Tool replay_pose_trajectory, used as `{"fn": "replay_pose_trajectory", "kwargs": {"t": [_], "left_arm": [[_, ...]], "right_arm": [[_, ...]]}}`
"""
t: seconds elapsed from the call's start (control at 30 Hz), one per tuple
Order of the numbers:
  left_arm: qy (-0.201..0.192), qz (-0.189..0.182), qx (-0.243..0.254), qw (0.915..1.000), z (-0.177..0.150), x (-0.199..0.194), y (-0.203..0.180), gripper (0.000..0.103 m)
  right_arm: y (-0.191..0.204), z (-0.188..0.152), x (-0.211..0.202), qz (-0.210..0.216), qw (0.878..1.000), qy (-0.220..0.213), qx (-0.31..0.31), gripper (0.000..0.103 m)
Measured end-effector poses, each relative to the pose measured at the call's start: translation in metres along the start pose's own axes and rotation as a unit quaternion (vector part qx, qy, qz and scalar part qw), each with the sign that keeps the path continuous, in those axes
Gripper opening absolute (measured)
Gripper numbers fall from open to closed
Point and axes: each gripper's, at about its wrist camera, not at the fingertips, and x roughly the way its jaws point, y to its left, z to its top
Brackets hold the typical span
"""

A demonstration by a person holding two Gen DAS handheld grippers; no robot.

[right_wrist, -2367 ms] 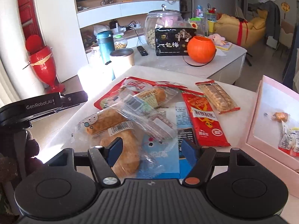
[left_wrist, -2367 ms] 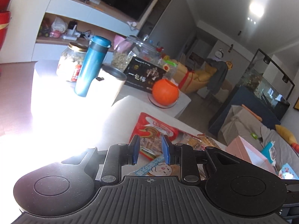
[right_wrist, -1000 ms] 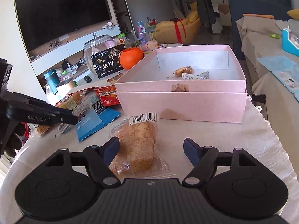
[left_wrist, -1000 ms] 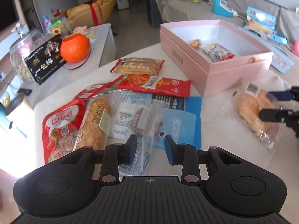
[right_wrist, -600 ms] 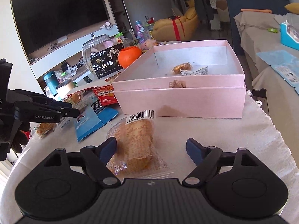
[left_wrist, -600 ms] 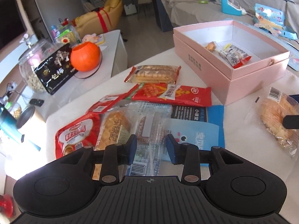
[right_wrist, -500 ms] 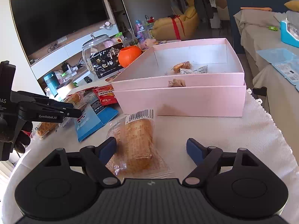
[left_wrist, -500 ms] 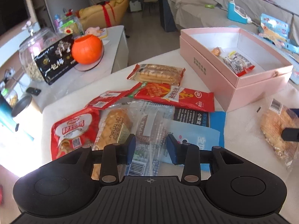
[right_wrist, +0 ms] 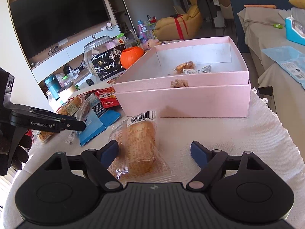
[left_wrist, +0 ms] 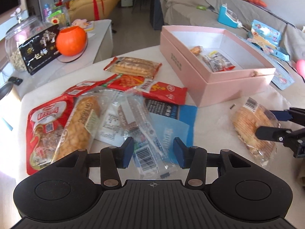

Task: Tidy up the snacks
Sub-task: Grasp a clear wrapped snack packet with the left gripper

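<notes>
Right tool (right_wrist: 154,152) hangs low over the counter (right_wrist: 238,133) with its jaws spread wide and nothing between the pads, straddling the near end of a wrapped bread bun (right_wrist: 140,143). That bun lies alone on the pale cloth, just in front of the pink box (right_wrist: 183,99), its long axis running away from the tool toward the box wall, barcode end farthest. It sits nearer the left pad than the right, so the tool looks to need a small shift leftward before closing across the bun's short width.

Left tool (left_wrist: 153,152) is likewise released, jaws parted and empty, poised above a clear packet with a barcode (left_wrist: 146,141) at the near edge of the snack heap: a red bag (left_wrist: 45,122), a long bread loaf in clear wrap (left_wrist: 80,126), a blue pouch (left_wrist: 171,122), a red strip pack (left_wrist: 156,87) and a cracker pack (left_wrist: 133,66). The clear packet runs lengthwise between its pads, slightly angled.

The box is open and holds only a few small sweets (left_wrist: 213,61), so I judge the sorting barely begun. The right tool is plainly nearer the box, and the bun has only the near wall to clear.
</notes>
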Motion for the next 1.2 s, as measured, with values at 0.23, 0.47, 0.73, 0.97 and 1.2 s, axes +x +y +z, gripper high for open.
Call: {"fn": "replay_pose_trajectory", "kwargs": {"t": [0.23, 0.47, 0.73, 0.97, 1.2], "left_arm": [[-0.011, -0.015, 0.014, 0.9997, -0.015, 0.0, -0.018, 0.053], [-0.009, -0.009, 0.038, 0.9992, -0.023, -0.007, -0.024, 0.053], [-0.059, -0.003, -0.07, 0.9958, -0.003, -0.018, -0.007, 0.052], [-0.039, 0.076, -0.109, 0.9903, 0.029, 0.018, 0.01, 0.053], [-0.041, 0.046, -0.081, 0.9948, 0.011, 0.008, -0.004, 0.042]], "right_arm": [[0.0, 0.0, 0.0, 0.0, 1.0, 0.0, 0.0, 0.083], [0.0, 0.0, 0.0, 0.0, 1.0, 0.0, 0.0, 0.083], [0.0, 0.0, 0.0, 0.0, 1.0, 0.0, 0.0, 0.084], [-0.001, 0.0, 0.0, 0.001, 1.0, 0.0, 0.0, 0.084], [0.0, -0.001, 0.0, 0.001, 1.0, 0.0, -0.001, 0.084]]}}
